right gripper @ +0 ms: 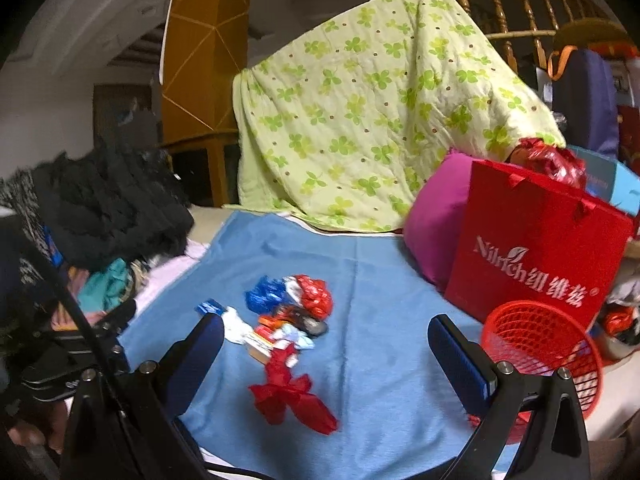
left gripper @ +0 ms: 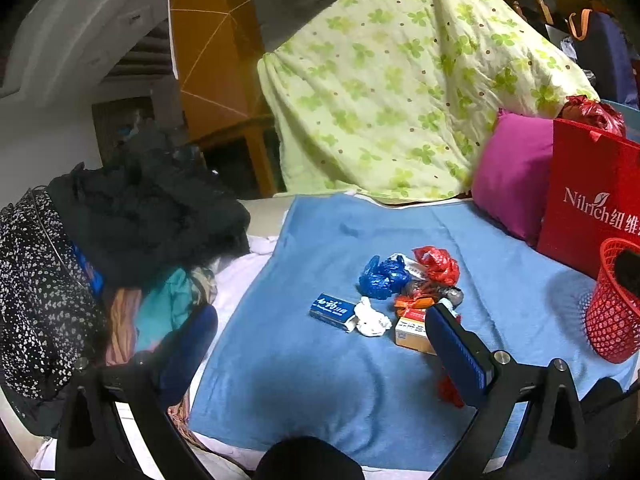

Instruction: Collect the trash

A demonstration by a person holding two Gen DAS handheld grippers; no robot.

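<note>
The right hand-held gripper hangs above a blue cloth with its jaws spread wide and nothing between them. Straight ahead of it and just below lies a red crumpled wrapper, the nearest piece of trash, its long axis running on a slant from upper left to lower right across the gap between the fingers. Just beyond it sits the rest of the trash pile: blue and red crumpled plastic, a white tissue and small boxes, all touching or overlapping. The left hand-held gripper is also open and empty, with the same pile ahead and toward its right finger, a blue packet and white tissue nearest its centre. By the look of it the right one is better lined up with the red wrapper. A red mesh basket stands to the right, just beside the right finger, in front of a red paper bag. The cloth between wrapper and basket is bare, leaving room to carry; clothes crowd the left edge.
</note>
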